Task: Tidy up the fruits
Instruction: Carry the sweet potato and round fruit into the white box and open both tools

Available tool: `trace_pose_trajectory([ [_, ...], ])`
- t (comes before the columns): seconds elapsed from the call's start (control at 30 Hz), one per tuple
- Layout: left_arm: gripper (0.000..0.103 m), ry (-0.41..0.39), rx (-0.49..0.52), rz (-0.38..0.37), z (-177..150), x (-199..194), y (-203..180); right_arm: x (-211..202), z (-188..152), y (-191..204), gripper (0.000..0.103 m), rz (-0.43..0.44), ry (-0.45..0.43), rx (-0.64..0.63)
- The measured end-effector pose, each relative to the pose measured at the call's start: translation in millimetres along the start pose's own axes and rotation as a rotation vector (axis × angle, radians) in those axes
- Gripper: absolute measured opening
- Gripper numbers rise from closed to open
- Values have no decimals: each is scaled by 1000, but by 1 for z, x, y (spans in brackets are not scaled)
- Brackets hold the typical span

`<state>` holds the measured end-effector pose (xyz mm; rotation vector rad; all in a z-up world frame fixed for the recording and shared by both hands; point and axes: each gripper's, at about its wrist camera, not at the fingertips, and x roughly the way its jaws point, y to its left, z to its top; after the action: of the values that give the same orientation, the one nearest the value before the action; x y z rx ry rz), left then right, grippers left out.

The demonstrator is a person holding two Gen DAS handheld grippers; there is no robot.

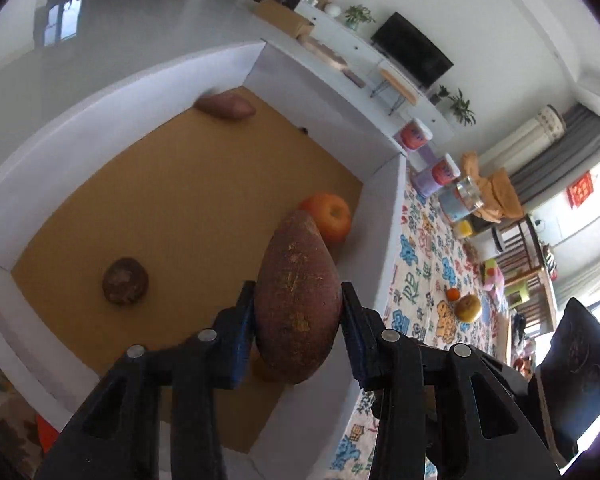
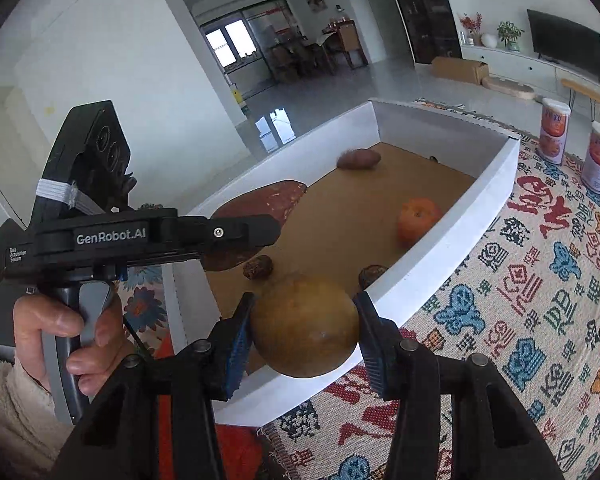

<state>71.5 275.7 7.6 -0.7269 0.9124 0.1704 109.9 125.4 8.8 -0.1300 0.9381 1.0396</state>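
My left gripper [image 1: 298, 312] is shut on a large reddish-brown sweet potato [image 1: 296, 300] and holds it above the white-walled box [image 1: 112, 92] with a brown floor. The same potato shows in the right wrist view [image 2: 260, 204], over the box's near left corner. My right gripper [image 2: 304, 328] is shut on a round yellow-brown pear [image 2: 305, 326], held over the box's near wall [image 2: 432, 260]. In the box lie an orange fruit [image 1: 330, 216] [image 2: 418, 220], a second sweet potato [image 1: 226, 106] [image 2: 358, 159] and small dark brown fruits [image 1: 125, 281] [image 2: 258, 267].
The box stands on a patterned cloth [image 2: 540, 280]. On it lie a small orange [image 1: 453, 294] and a yellow-brown fruit [image 1: 469, 308]. Two pink-labelled canisters [image 2: 554, 130] stand beyond the box. The left hand and its gripper body [image 2: 100, 236] are at the box's left.
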Motion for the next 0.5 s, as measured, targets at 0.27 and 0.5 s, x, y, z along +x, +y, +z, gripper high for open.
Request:
trace_pose_trajectory([
  [0.27,70,2,-131,85,12,31,40,83,20,9,58,-116,136,-51],
  [0.5,88,-182,23,45,-12,-10,-14,-12,2,-33,93,-177,-145,55],
])
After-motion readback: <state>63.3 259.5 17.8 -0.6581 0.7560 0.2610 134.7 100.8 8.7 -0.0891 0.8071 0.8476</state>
